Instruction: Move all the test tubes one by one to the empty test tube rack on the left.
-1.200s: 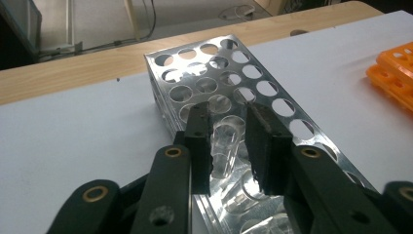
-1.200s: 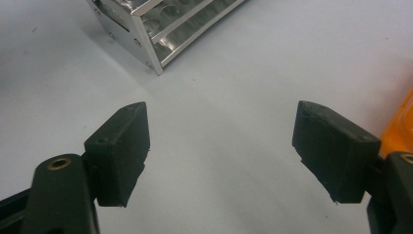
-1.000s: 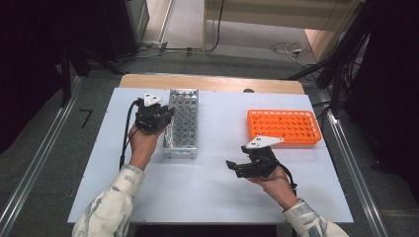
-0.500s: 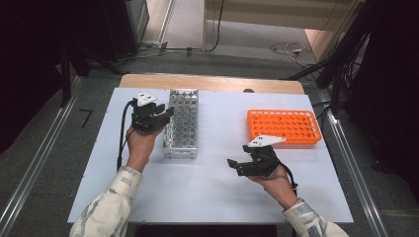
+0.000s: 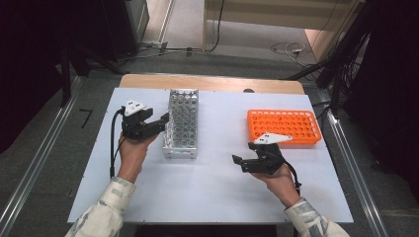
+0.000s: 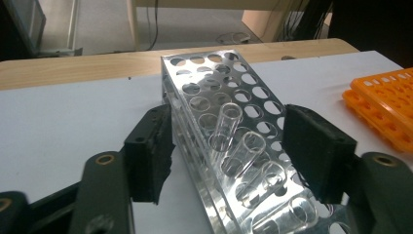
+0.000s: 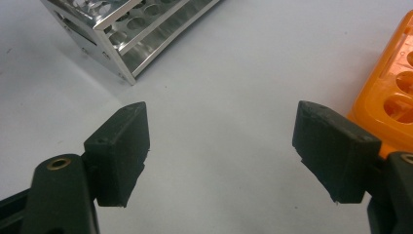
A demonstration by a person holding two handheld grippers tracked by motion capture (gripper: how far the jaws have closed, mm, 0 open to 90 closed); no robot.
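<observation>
left claw (image 5: 160, 122): mine, at the left long side of the clear rack (image 5: 182, 123); jaws have just been opening and now stand apart, rack between them, pads off it
clear rack: upright on the white tabletop (image 5: 212, 192), left of centre, long side running away from me
tubes (image 6: 229, 127): clear, standing in the rack's near holes, seen between my left jaws
right claw (image 5: 243, 162): mine, low over bare tabletop, jaws wide, nothing between
orange rack (image 5: 284, 126): flat on the tabletop, just beyond my right claw, well apart from the clear rack
</observation>
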